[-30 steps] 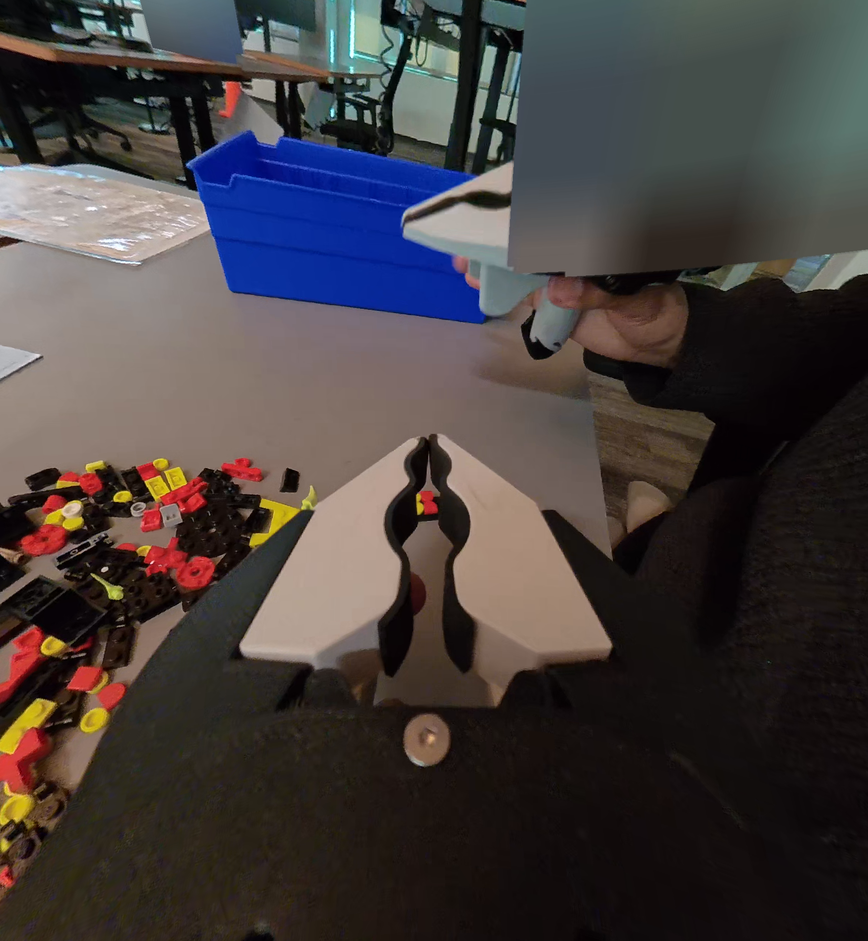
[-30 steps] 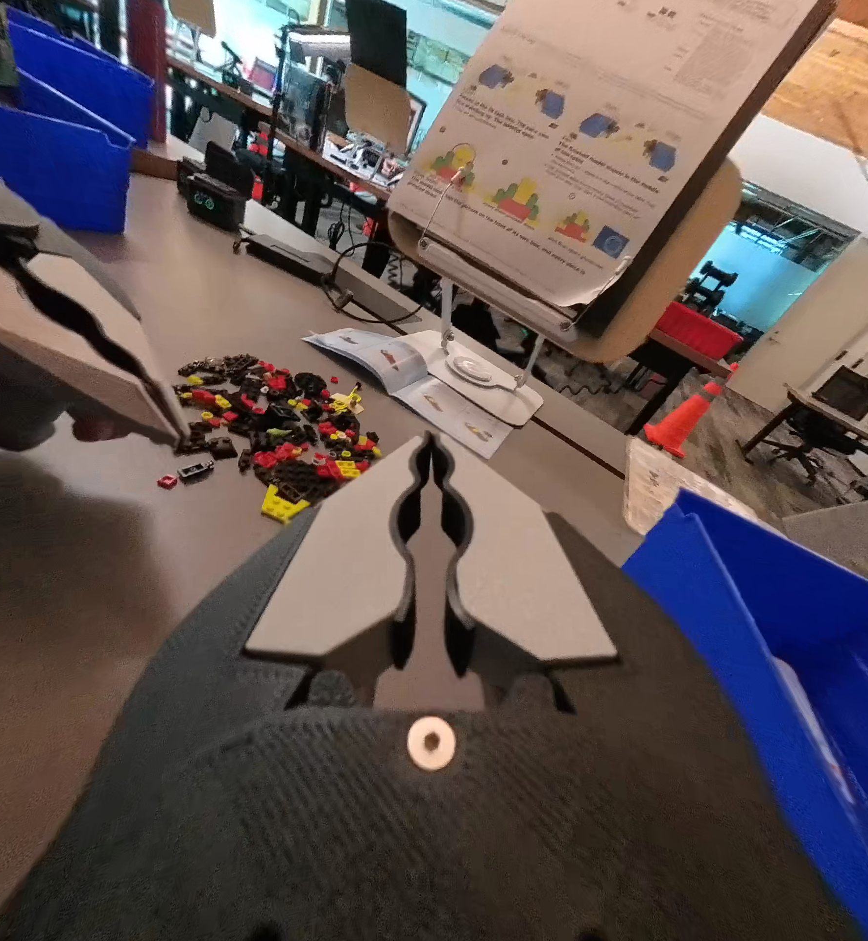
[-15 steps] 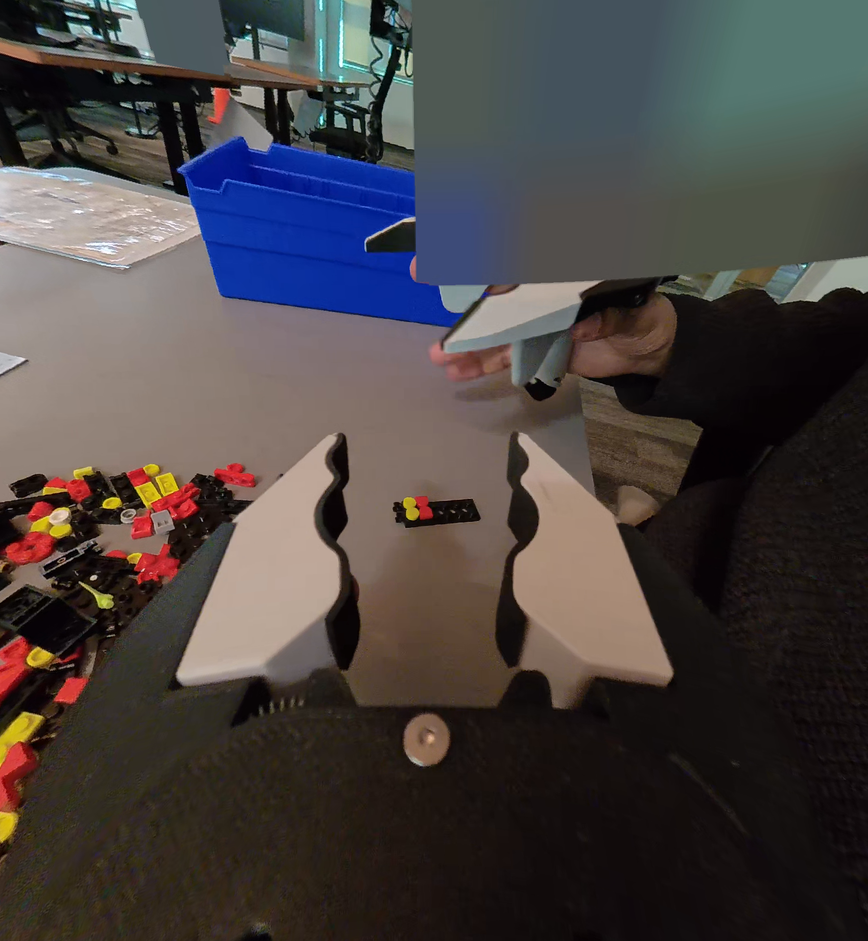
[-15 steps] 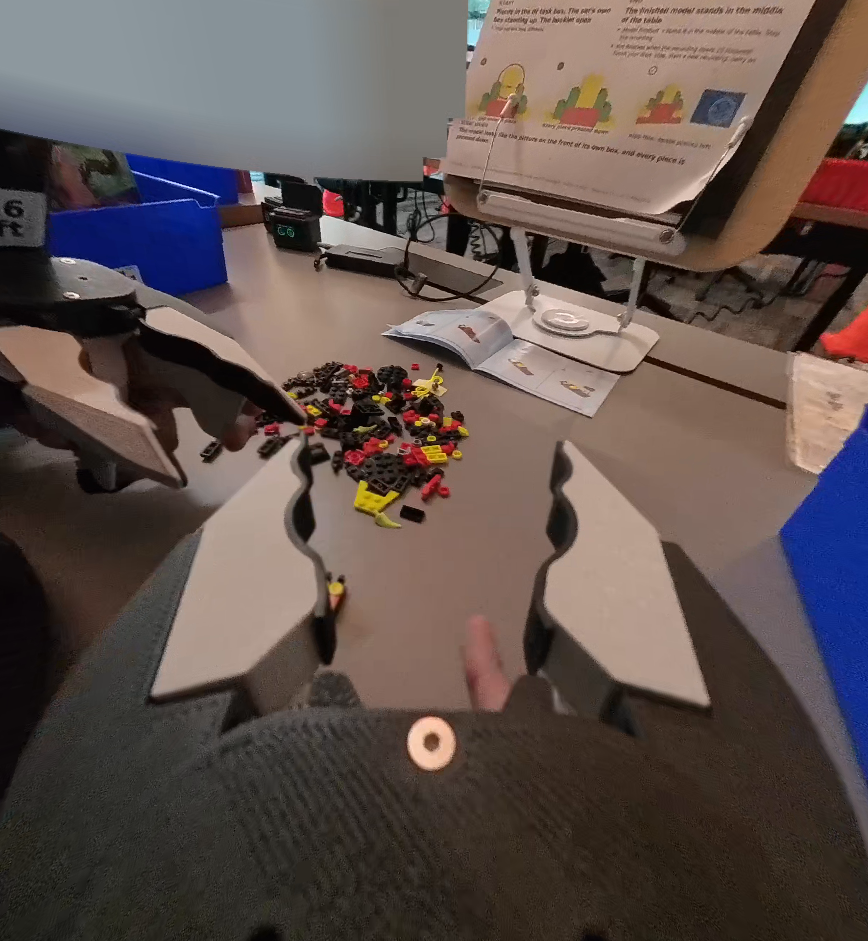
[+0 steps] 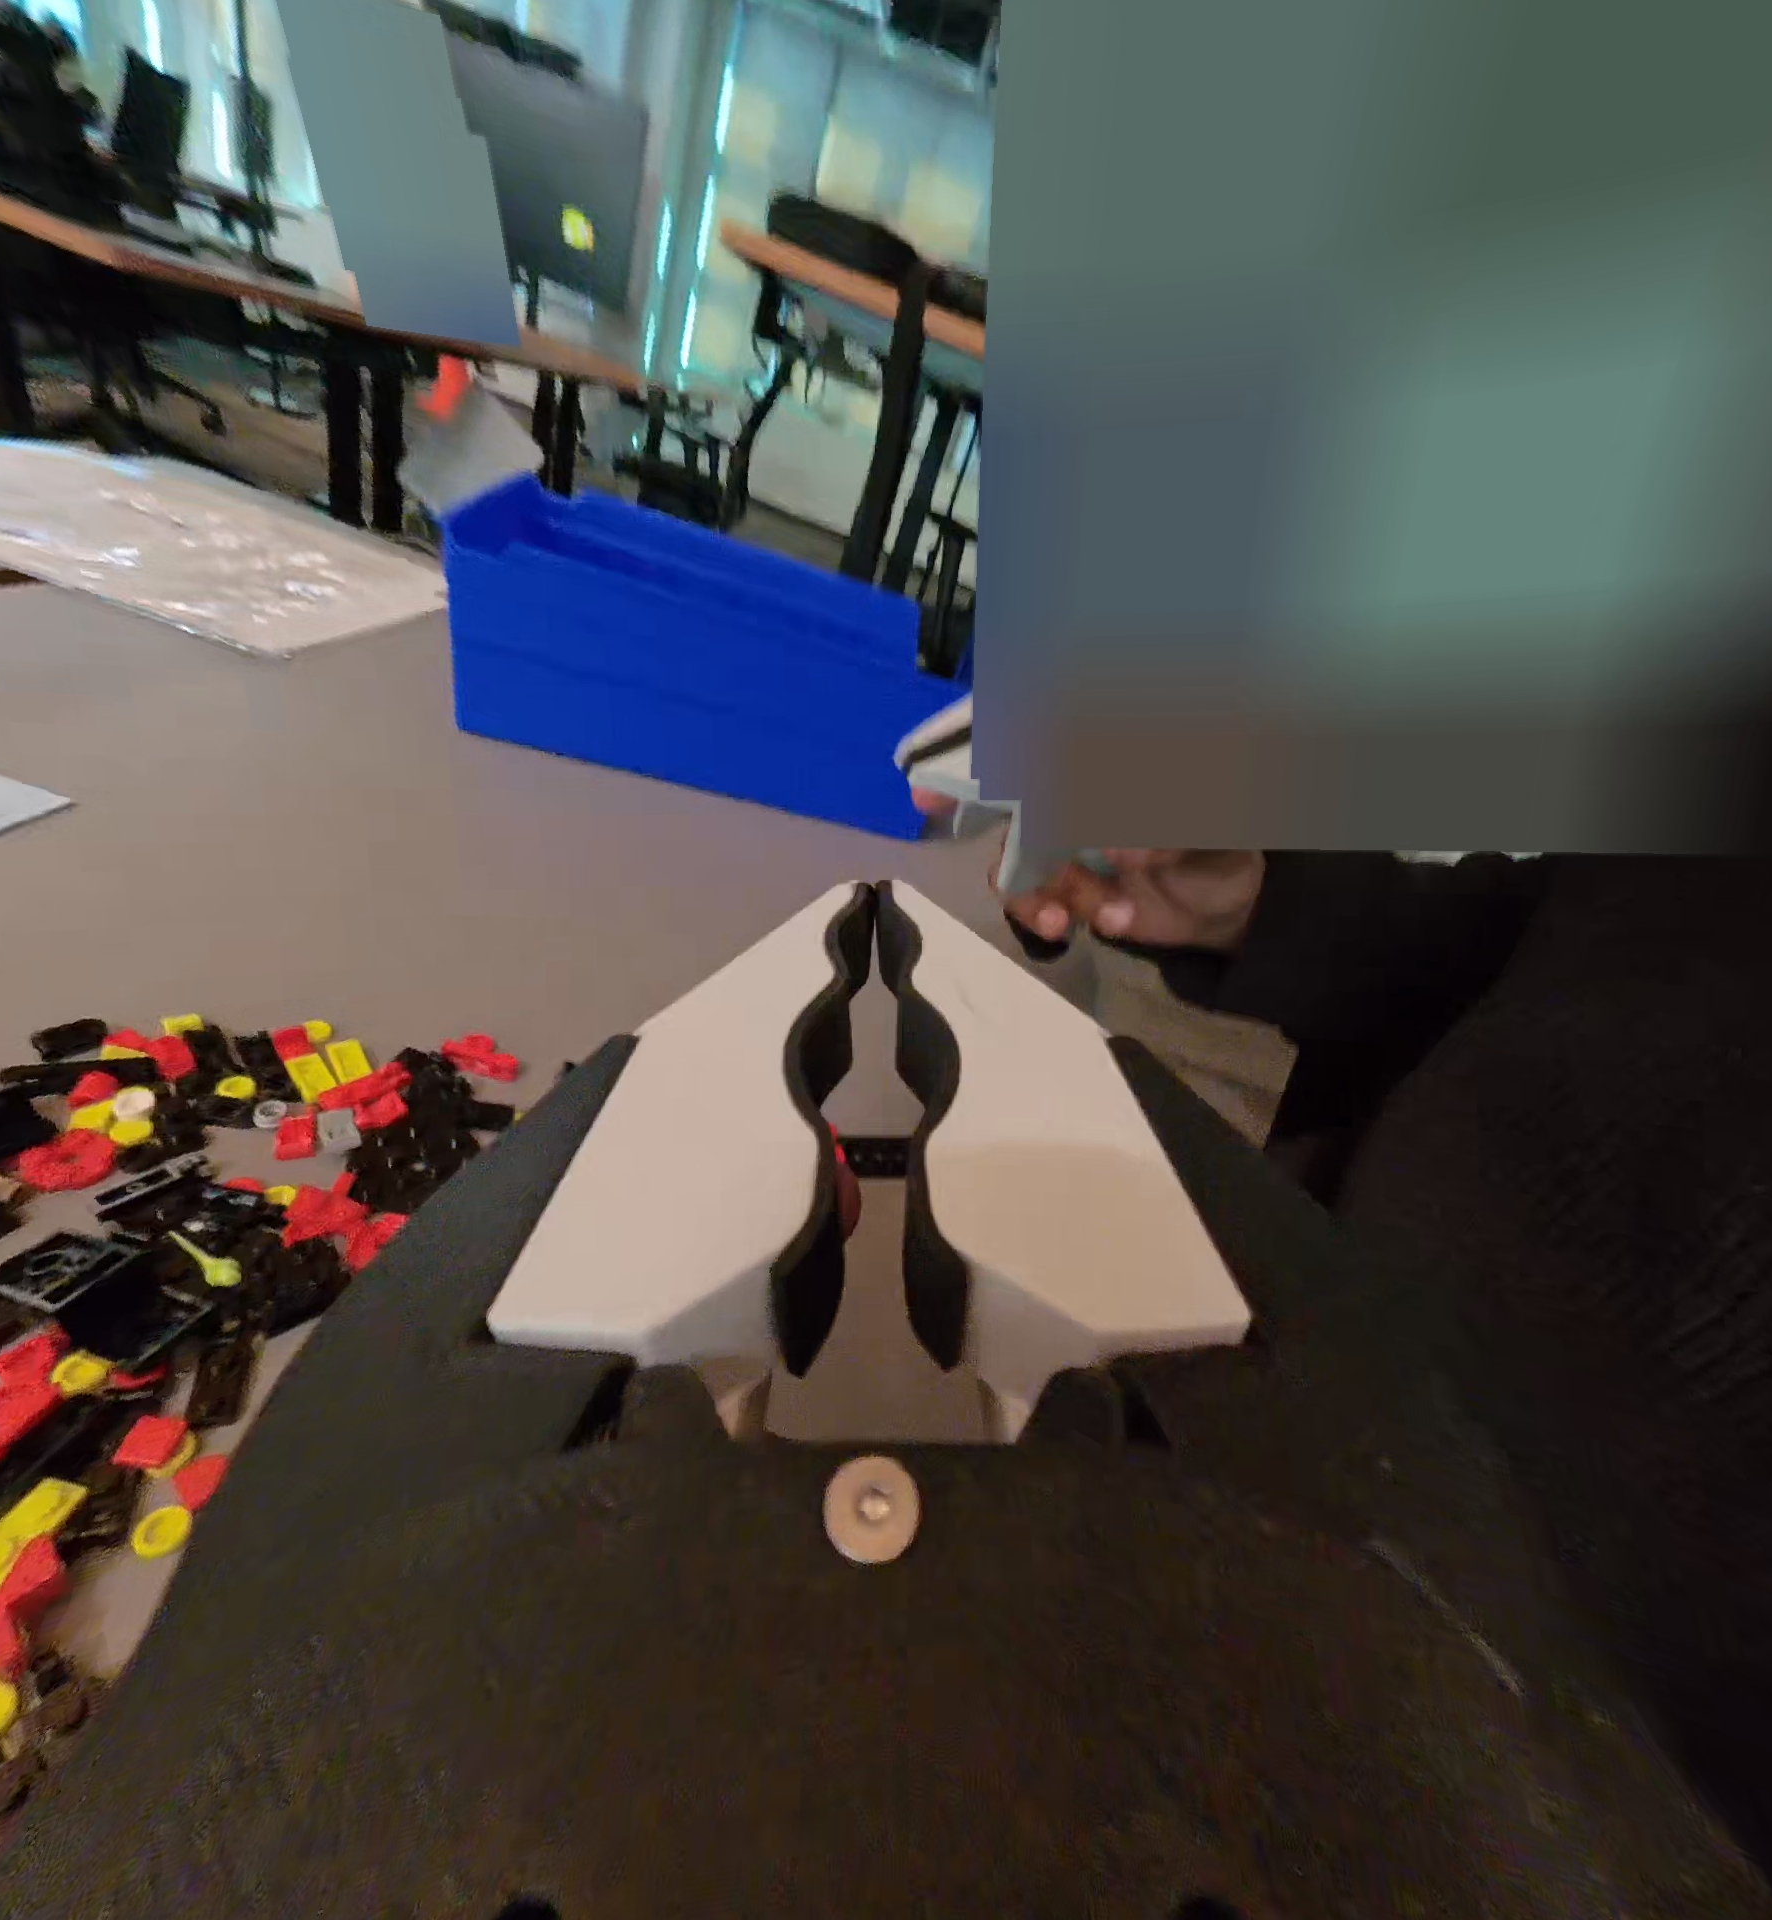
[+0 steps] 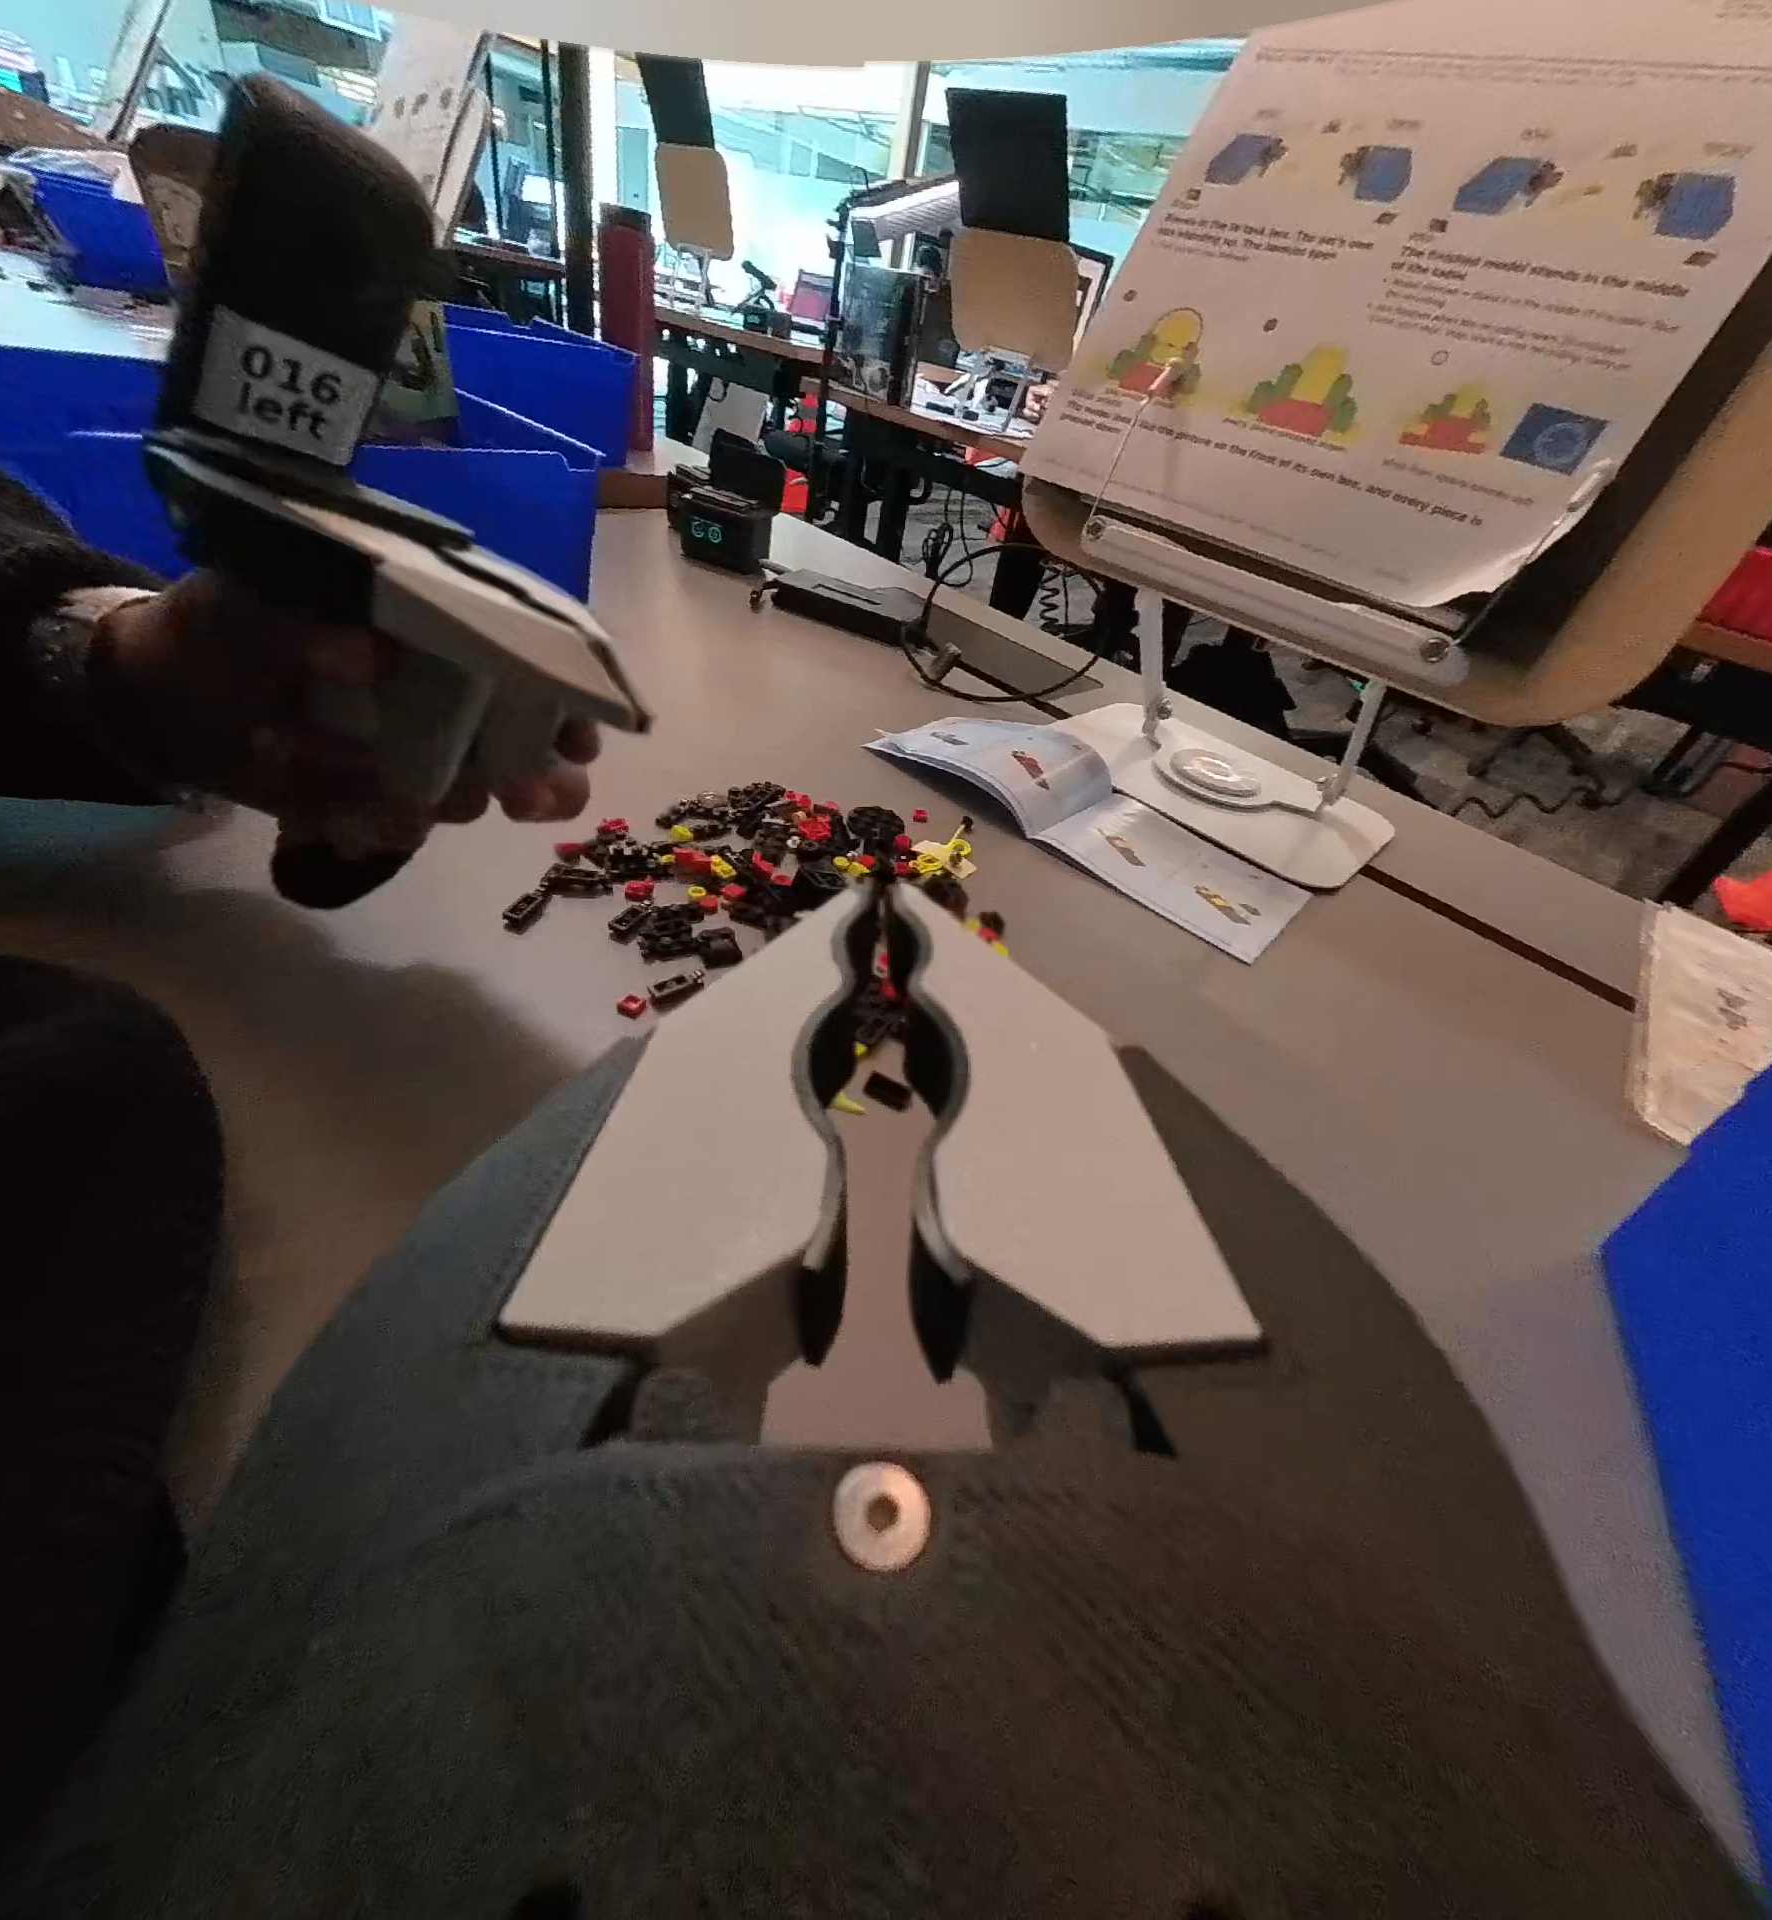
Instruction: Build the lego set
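In the left wrist view we see our left gripper (image 5: 875,889) with fingertips pressed together, empty, above the grey table (image 5: 290,862). One small black-and-red assembly (image 5: 866,1155) lies on the table, glimpsed through the gap behind them. One scattered lego pile (image 5: 155,1195) lies left; one blue bin (image 5: 674,665) stands beyond.

In the right wrist view our right gripper (image 6: 880,891) is likewise closed on nothing. We count one pile (image 6: 757,862), one open booklet (image 6: 1090,821), one instruction stand (image 6: 1422,343).

Even indoor light, with bright windows behind. Both views bend strongly at the edges. Motion blur smears the background and the blue bin (image 5: 684,675); soft shadows lie on the tabletop (image 6: 362,997).
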